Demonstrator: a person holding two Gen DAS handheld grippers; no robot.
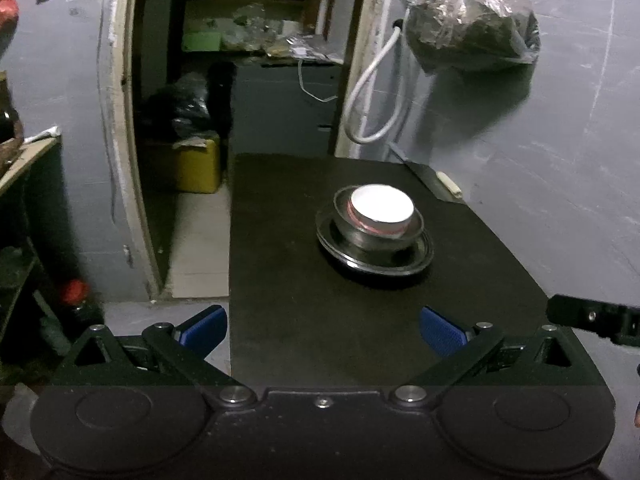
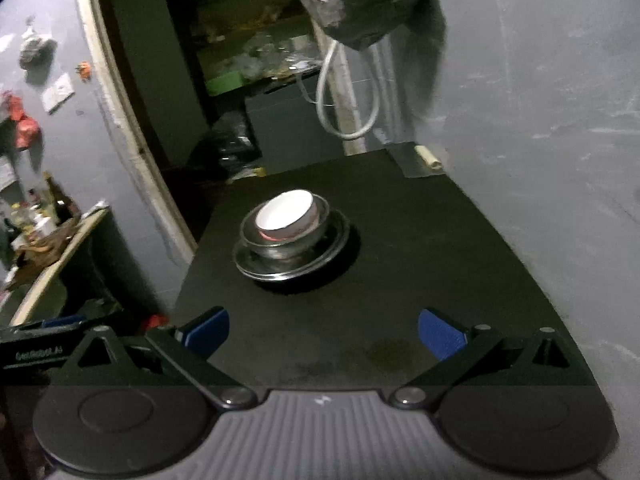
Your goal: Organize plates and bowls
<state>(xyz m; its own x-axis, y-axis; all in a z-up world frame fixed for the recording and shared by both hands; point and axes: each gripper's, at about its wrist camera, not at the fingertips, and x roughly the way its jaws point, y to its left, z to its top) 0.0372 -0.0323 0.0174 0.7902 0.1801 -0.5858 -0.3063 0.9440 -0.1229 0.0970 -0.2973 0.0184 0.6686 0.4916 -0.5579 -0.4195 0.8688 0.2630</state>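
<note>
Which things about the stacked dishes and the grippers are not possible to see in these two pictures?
- White bowl: its inside is washed out by glare in both wrist views.
- Steel bowl: its inside is hidden by the white bowl nested in it.
- Plate: how many plates lie stacked is unclear; the rims are dim and blurred.
- Right gripper: in the left view only a part shows, cut by the right edge.

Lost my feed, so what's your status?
Left gripper and right gripper open, empty. White bowl nested in steel bowl on steel plate. Nothing blocking.
</note>
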